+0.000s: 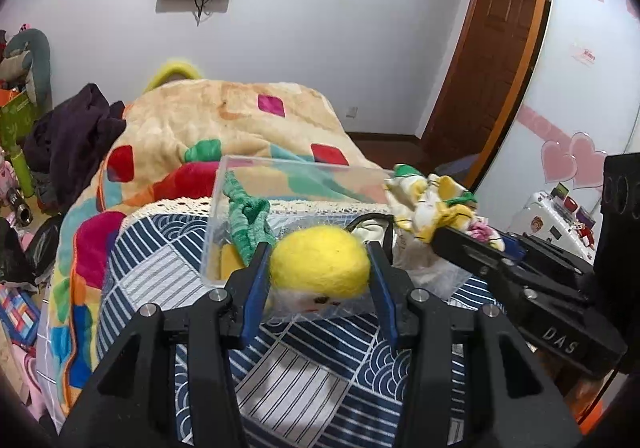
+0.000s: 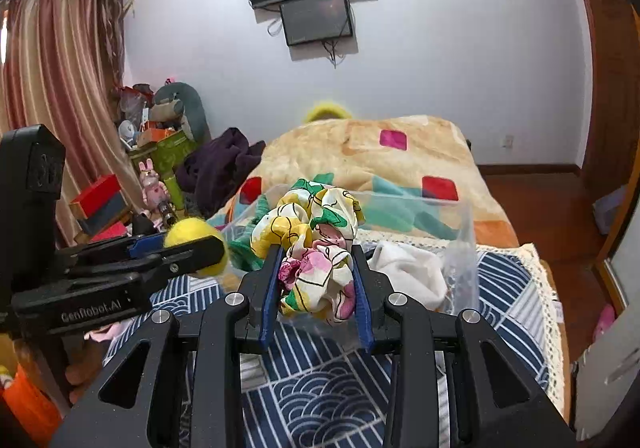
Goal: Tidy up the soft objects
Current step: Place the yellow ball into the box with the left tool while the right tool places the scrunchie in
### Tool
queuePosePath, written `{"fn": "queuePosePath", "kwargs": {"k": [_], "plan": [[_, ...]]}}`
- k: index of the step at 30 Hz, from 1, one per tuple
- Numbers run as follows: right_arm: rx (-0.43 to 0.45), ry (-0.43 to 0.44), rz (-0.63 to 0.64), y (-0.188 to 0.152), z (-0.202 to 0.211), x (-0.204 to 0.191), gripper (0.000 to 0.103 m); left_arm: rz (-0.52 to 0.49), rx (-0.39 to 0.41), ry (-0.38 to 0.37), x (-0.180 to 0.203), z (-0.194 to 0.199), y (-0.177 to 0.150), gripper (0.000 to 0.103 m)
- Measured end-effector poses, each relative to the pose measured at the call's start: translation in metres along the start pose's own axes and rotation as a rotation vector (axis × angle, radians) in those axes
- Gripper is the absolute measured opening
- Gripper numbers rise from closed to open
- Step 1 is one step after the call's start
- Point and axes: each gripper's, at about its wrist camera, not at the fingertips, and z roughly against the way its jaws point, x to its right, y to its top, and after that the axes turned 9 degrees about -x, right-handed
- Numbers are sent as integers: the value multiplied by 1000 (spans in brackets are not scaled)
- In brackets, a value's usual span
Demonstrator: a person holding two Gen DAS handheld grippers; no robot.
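Observation:
My left gripper (image 1: 320,252) is shut on a yellow felt ball (image 1: 320,262) and holds it over the near edge of a clear plastic box (image 1: 304,163). The ball also shows in the right wrist view (image 2: 188,234). My right gripper (image 2: 316,256) is shut on a flowered fabric scrunchie (image 2: 316,232) and holds it above the same box (image 2: 464,215). From the left wrist view the scrunchie (image 1: 432,203) hangs at the box's right side. Inside the box lie a green knitted piece (image 1: 248,219) and a white cloth (image 2: 408,272).
The box stands on a blue-and-white patterned cloth (image 1: 304,368) over a bed with a colourful blanket (image 1: 224,115). A dark purple garment (image 1: 72,131) lies at the bed's left. Toys and boxes (image 2: 156,151) crowd the left corner. A wardrobe door (image 1: 576,87) stands at right.

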Motion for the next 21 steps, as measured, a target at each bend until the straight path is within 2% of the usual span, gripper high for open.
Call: {"fn": "queuePosePath", "kwargs": {"k": [8, 11, 18, 21], "plan": [[-81, -7, -39, 3, -32, 13, 29, 19, -36, -4, -3, -28, 11, 46], [-105, -14, -53, 1, -39, 18, 29, 38, -54, -30, -6, -35, 15, 46], [-128, -29, -54, 3, -48, 20, 29, 50, -97, -11, -10, -55, 19, 46], [-142, -39, -52, 3, -53, 20, 29, 32, -100, 23, -8, -59, 18, 46]]}}
